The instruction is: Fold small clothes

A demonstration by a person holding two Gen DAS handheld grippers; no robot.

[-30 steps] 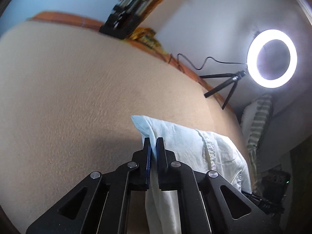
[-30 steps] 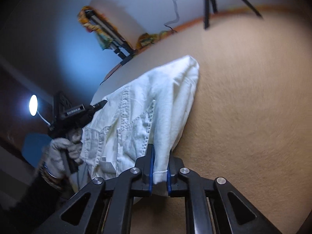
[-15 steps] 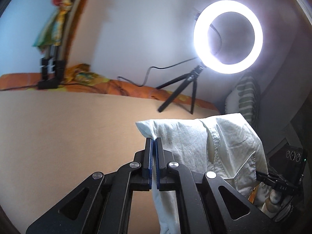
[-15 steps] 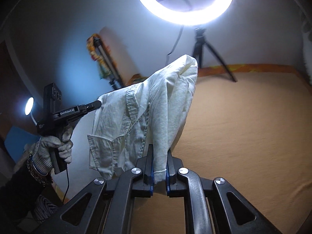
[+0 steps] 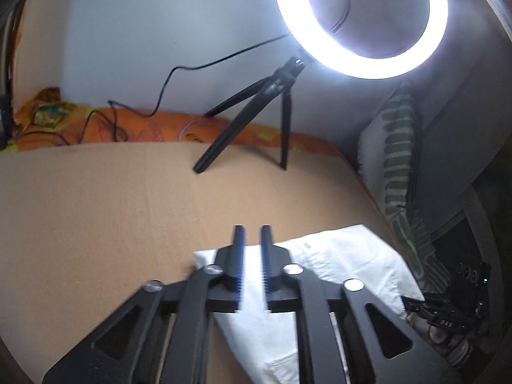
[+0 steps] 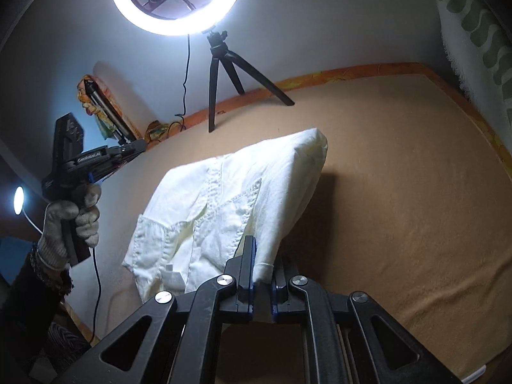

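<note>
With the left gripper parted and empty above it, the shirt is held only by the right gripper, clamped on its hem, so the fold could be dragged askew.

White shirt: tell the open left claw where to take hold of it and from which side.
Grip the white shirt at its left far corner, just under the left claw. Come in low from the left along the blanket: that edge lies free there, while the right claw clamps the near hem.
</note>
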